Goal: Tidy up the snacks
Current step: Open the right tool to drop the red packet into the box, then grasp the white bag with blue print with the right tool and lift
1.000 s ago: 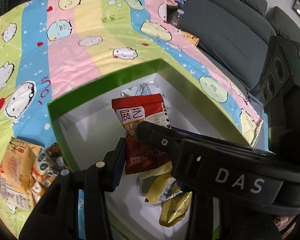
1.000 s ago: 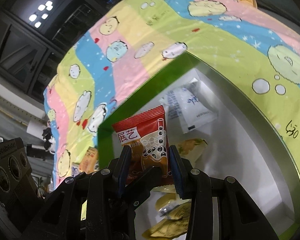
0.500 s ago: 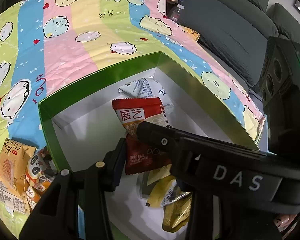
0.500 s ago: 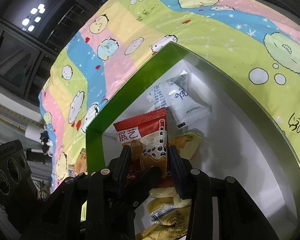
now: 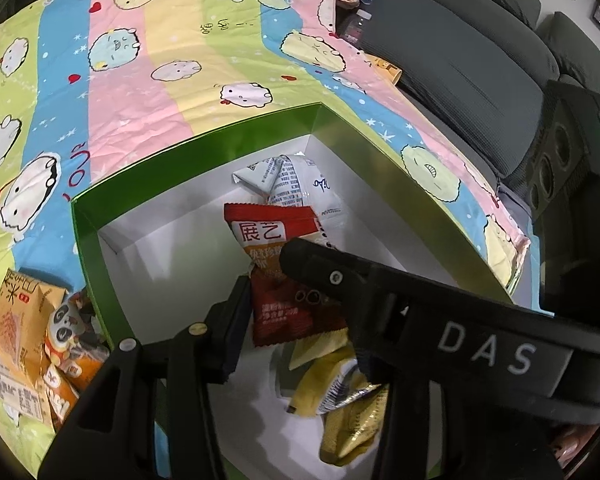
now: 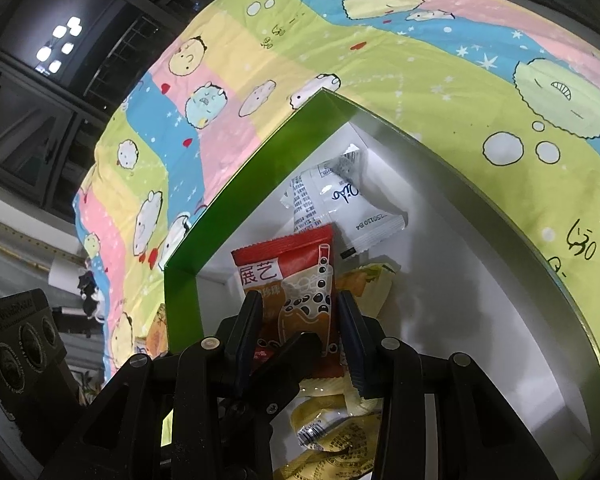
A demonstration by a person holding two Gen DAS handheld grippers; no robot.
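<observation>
Right gripper (image 6: 300, 332) clamped red packet (image 6: 290, 276) over green box (image 6: 236, 200), frame centre. Left gripper (image 5: 260, 304) jaws opening, packet between. Step: handover, boxing. Next: lower, release.

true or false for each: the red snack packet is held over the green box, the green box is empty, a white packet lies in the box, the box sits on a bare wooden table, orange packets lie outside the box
1. The red snack packet is held over the green box by the right gripper: true.
2. The green box is empty: false, it holds a white packet and yellow packets.
3. A white packet lies in the box: true.
4. The box sits on a bare wooden table: false, it sits on a striped cartoon cloth.
5. Orange packets lie outside the box: true.
</observation>
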